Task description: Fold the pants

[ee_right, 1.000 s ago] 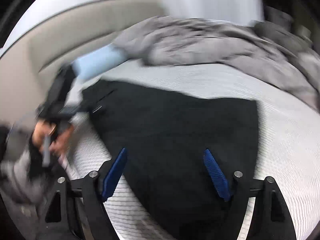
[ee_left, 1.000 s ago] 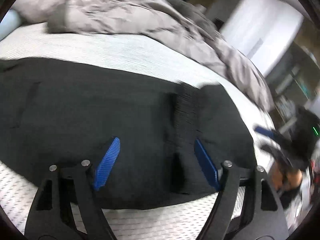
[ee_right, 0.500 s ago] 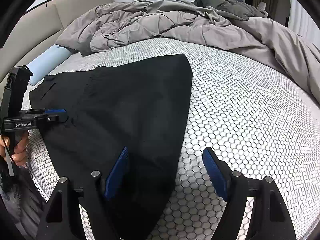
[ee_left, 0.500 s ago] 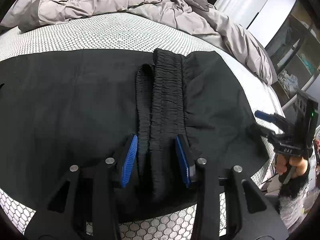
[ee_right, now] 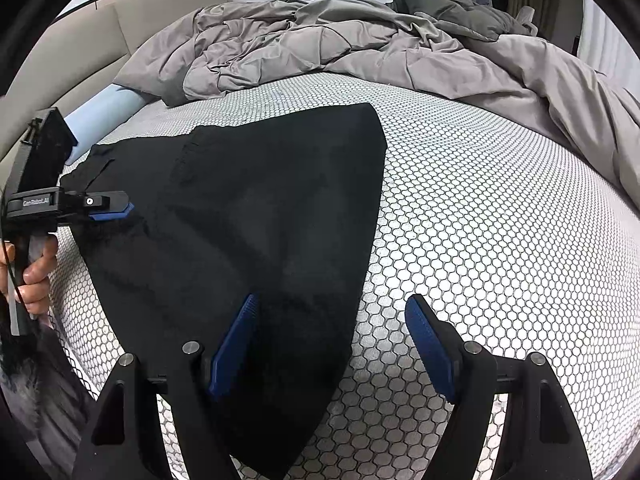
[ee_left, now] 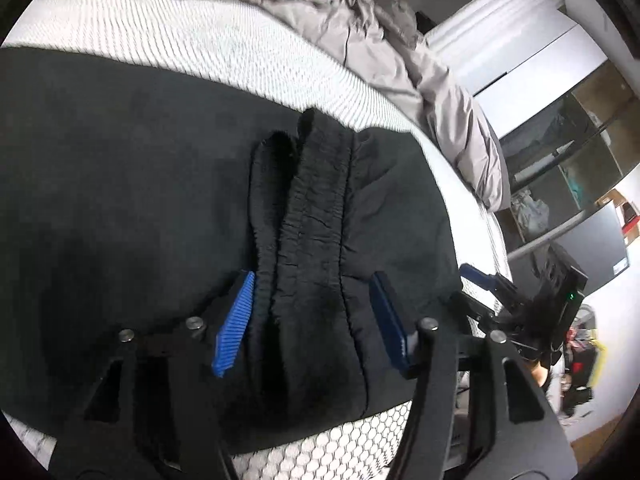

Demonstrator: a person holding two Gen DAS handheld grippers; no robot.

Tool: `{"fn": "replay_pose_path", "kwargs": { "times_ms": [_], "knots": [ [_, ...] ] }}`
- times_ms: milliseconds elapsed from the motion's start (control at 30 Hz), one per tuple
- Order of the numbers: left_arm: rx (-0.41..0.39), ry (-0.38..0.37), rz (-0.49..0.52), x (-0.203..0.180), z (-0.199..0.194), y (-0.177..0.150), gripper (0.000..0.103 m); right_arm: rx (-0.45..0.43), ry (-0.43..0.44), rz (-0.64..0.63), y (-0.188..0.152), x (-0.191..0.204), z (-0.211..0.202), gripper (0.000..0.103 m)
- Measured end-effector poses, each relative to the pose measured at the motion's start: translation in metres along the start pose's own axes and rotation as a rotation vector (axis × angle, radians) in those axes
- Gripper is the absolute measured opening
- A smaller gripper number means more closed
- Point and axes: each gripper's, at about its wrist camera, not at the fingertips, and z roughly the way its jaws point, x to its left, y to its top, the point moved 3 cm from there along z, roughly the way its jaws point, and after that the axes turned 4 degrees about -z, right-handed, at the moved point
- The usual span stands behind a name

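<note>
Black pants [ee_left: 120, 200] lie spread on the bed. Their gathered elastic waistband [ee_left: 312, 220] is bunched into ridges and runs between the fingers of my left gripper [ee_left: 311, 320]. Those jaws are opening, and a gap shows beside the right pad. In the right wrist view the pants [ee_right: 260, 200] taper toward me. My right gripper [ee_right: 332, 340] stands open over the near leg's edge, with the left finger over the black cloth and the right finger over the mattress. The left gripper [ee_right: 120, 208] shows at the pants' far left side, and the right gripper [ee_left: 480, 280] is blurred at the right.
A crumpled grey duvet [ee_right: 360, 40] covers the back of the bed. A light blue pillow [ee_right: 104, 116] lies by the beige headboard [ee_right: 80, 52]. A honeycomb-patterned mattress cover [ee_right: 500, 220] spreads to the right. A hand [ee_right: 36, 272] holds the left gripper. Dark shelves [ee_left: 560, 140] stand beyond the bed.
The left jaws narrowed around the bunched waistband and have now widened again while the gripper came closer. The right gripper swung to the pants' leg edge and sank a little.
</note>
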Motion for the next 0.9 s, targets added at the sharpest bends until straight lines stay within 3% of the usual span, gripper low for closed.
{"fn": "replay_pose_path", "kwargs": {
  "times_ms": [200,333,433,533,600,667,733,767,833,900],
  "knots": [
    [0.06,-0.035,-0.034,0.002,0.037,0.019,0.054,0.0,0.013,-0.023,0.0,0.006,0.001,0.078],
    [0.003,-0.055,-0.106,0.008,0.035,0.02,0.017,0.002,0.016,-0.014,-0.001,0.006,0.001,0.078],
    [-0.083,-0.06,-0.067,-0.002,0.017,0.021,0.009,-0.007,0.02,0.004,0.002,0.005,0.0,0.078],
    [-0.191,-0.049,-0.012,-0.011,-0.02,0.026,0.009,-0.016,0.02,0.016,0.008,0.007,0.001,0.078],
    [-0.249,-0.028,-0.026,-0.002,-0.044,0.03,0.009,-0.024,0.025,0.019,0.014,0.012,0.002,0.078],
    [-0.287,0.059,-0.05,0.016,-0.062,0.037,0.009,-0.03,0.041,0.013,0.018,0.019,0.004,0.078],
    [-0.324,0.198,-0.101,0.044,-0.07,0.041,0.012,-0.031,0.05,-0.004,0.021,0.027,0.006,0.079],
    [-0.312,0.252,-0.146,0.06,-0.066,0.042,0.014,-0.028,0.053,-0.014,0.022,0.03,0.008,0.079],
    [-0.21,0.232,-0.223,0.086,-0.049,0.041,0.025,-0.015,0.069,-0.042,0.021,0.038,0.011,0.079],
    [-0.226,0.204,-0.231,0.084,-0.054,0.04,0.027,-0.001,0.065,-0.056,0.017,0.041,0.013,0.079]
  ]
}}
